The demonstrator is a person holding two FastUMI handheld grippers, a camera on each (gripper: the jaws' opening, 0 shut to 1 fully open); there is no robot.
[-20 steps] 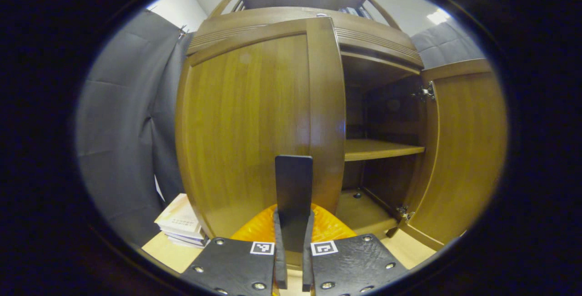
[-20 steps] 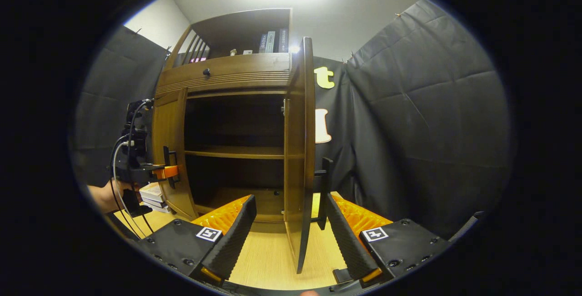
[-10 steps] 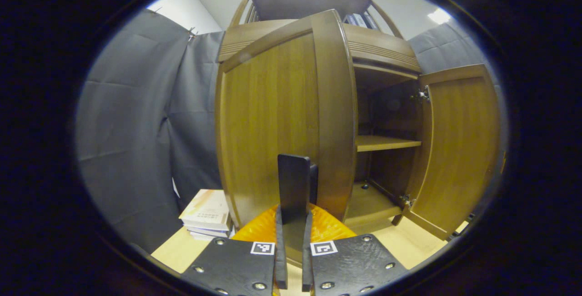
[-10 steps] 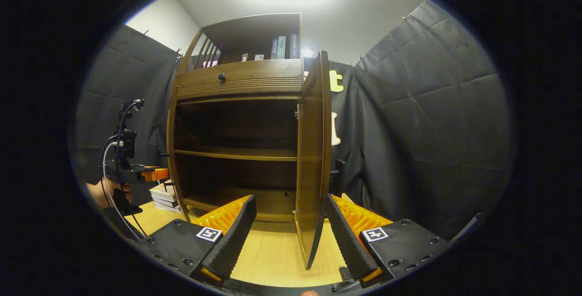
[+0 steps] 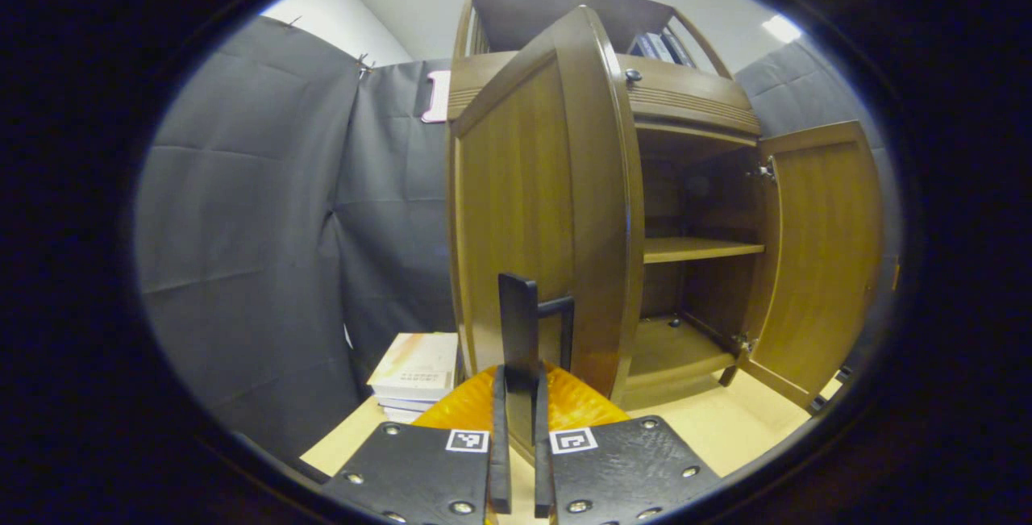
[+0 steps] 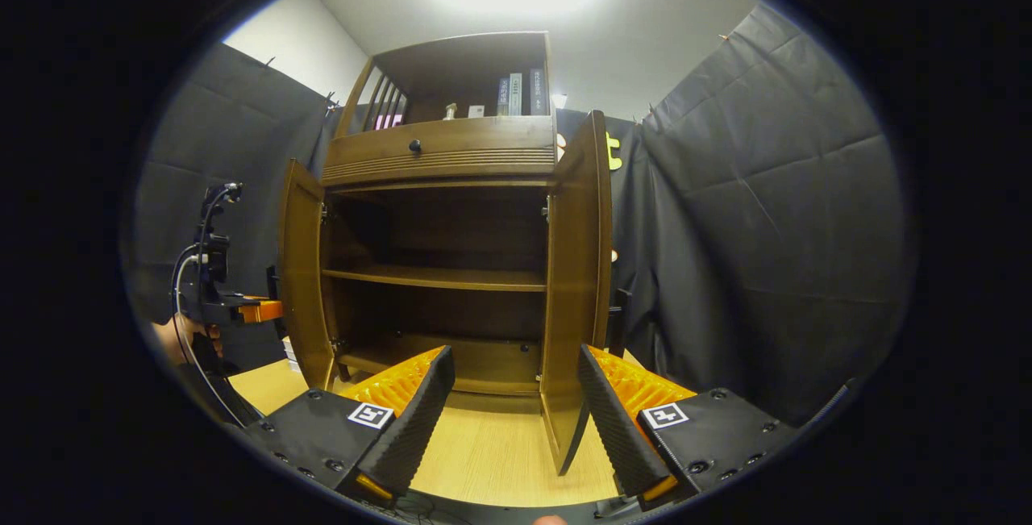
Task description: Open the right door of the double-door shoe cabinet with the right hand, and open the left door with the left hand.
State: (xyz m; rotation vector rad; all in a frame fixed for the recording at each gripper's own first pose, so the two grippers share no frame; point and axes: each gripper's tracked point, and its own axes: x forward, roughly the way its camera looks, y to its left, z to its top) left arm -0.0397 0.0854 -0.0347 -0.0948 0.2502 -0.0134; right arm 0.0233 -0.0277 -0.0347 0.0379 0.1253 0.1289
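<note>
The wooden shoe cabinet stands with both doors swung out. In the left gripper view the left door is seen nearly edge-on, and my left gripper is shut on its dark bar handle. The right door hangs wide open beyond it. In the right gripper view my right gripper is open, and the right door shows between its fingers without touching them. That door's handle sits on its far face. The left door is at the left, with the left gripper and a hand beside it.
Inside are a middle shelf and a bare bottom board. A stack of books lies on the light floor left of the cabinet. A drawer with a knob and an upper shelf with books sit above. Black cloth walls surround the booth.
The left door has swung much farther out with my left gripper on its handle. The right door has opened wider, and my right gripper has drawn back from it.
</note>
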